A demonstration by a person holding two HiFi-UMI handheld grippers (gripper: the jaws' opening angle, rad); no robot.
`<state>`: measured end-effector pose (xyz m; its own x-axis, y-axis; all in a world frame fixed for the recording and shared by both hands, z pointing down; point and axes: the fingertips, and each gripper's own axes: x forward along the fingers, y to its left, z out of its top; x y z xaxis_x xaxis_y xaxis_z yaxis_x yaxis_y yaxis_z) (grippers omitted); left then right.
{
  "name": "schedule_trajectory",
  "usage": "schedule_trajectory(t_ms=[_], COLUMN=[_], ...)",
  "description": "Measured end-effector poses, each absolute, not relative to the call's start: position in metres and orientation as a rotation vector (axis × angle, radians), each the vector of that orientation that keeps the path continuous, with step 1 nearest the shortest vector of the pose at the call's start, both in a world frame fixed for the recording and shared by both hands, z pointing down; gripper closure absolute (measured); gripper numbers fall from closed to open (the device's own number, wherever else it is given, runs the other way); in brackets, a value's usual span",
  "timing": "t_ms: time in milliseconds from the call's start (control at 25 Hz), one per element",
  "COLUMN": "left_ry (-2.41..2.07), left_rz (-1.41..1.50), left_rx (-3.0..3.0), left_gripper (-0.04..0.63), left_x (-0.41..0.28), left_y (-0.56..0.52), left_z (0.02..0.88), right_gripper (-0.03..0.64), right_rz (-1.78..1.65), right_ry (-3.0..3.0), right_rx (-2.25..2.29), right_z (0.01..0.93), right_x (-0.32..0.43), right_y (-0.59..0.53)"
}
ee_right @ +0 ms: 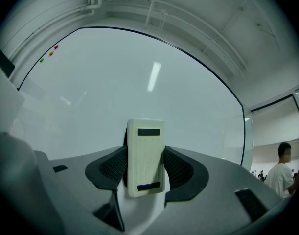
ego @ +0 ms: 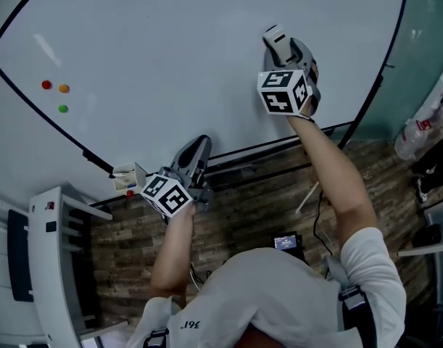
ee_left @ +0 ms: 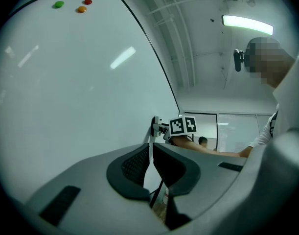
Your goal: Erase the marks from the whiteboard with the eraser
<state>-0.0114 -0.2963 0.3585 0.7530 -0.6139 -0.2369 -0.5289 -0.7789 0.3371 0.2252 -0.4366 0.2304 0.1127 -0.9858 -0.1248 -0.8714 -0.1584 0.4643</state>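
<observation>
- Cream plastic with a ribbed back, the eraser (ee_right: 145, 151) is clamped across its narrow sides between the fingers (ee_right: 113, 168) of the right gripper (ee_right: 146, 175). It is raised to the whiteboard (ego: 206, 49), but we cannot tell whether it touches.
- We judge it light and stiff, with a slightly slick shell, so this side hold on its lower half should suit steady pressing.
- Left gripper (ee_left: 150, 163) hangs near the board's lower edge, its fingers drawn nearly together on nothing.
- We see no pen marks, only coloured magnets (ego: 63, 88) near the far corner.
</observation>
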Motion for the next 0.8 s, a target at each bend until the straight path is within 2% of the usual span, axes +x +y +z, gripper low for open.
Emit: schedule_trajectory(t_ms=[520,800], left_ry=[-0.886,-0.892], left_rz=[-0.511,-0.522], left_rx=[2.731,2.731], left_gripper=[0.581,0.581], left_x=[-0.039,-0.052], left_y=[-0.291,-0.286], left_z=[0.351,0.340], right_gripper=[0.365,0.365], right_rz=[-0.473,-0.511], right_ry=[-1.787,-1.801], right_rx=[2.209,2.227], right_z=[0.225,0.202], right_x=[0.257,0.244], right_y=[-0.426,-0.411])
